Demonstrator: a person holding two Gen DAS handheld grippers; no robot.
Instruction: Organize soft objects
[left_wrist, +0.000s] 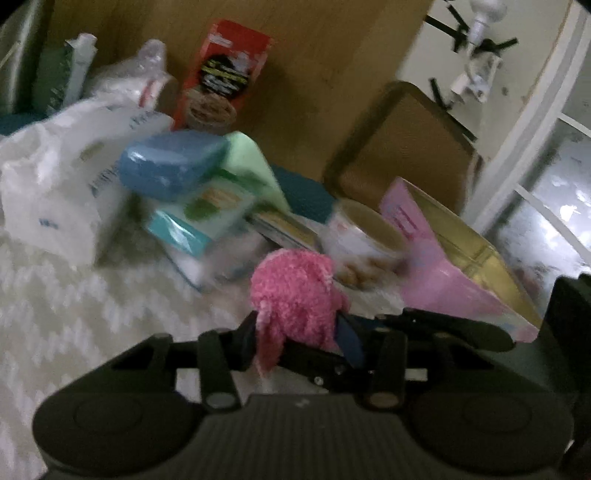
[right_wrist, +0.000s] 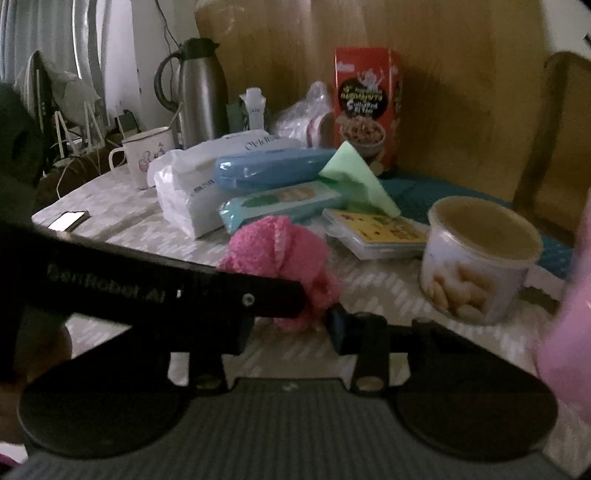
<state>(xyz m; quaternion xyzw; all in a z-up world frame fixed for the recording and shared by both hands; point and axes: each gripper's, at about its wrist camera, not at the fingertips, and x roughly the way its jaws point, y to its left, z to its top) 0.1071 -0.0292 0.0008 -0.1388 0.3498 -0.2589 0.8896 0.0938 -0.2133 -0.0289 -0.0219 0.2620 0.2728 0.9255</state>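
Observation:
A fluffy pink sock (left_wrist: 295, 295) bunched into a ball is held between both grippers above the white patterned tablecloth (left_wrist: 74, 314). My left gripper (left_wrist: 299, 332) is shut on the sock's lower part. In the right wrist view the same pink sock (right_wrist: 277, 254) sits at my right gripper (right_wrist: 314, 317), which is shut on it from below. The left gripper's black finger (right_wrist: 184, 291) crosses in from the left and pinches the sock too.
Behind the sock lie a white plastic bag (right_wrist: 184, 184), a blue case (right_wrist: 269, 168), a wipes pack (right_wrist: 280, 205), a green cloth (right_wrist: 354, 177), a flat card box (right_wrist: 376, 232), a snack tub (right_wrist: 476, 258), a red cereal box (right_wrist: 365, 107), a pink box (left_wrist: 454, 258), a mug (right_wrist: 147, 155) and a steel flask (right_wrist: 199, 92).

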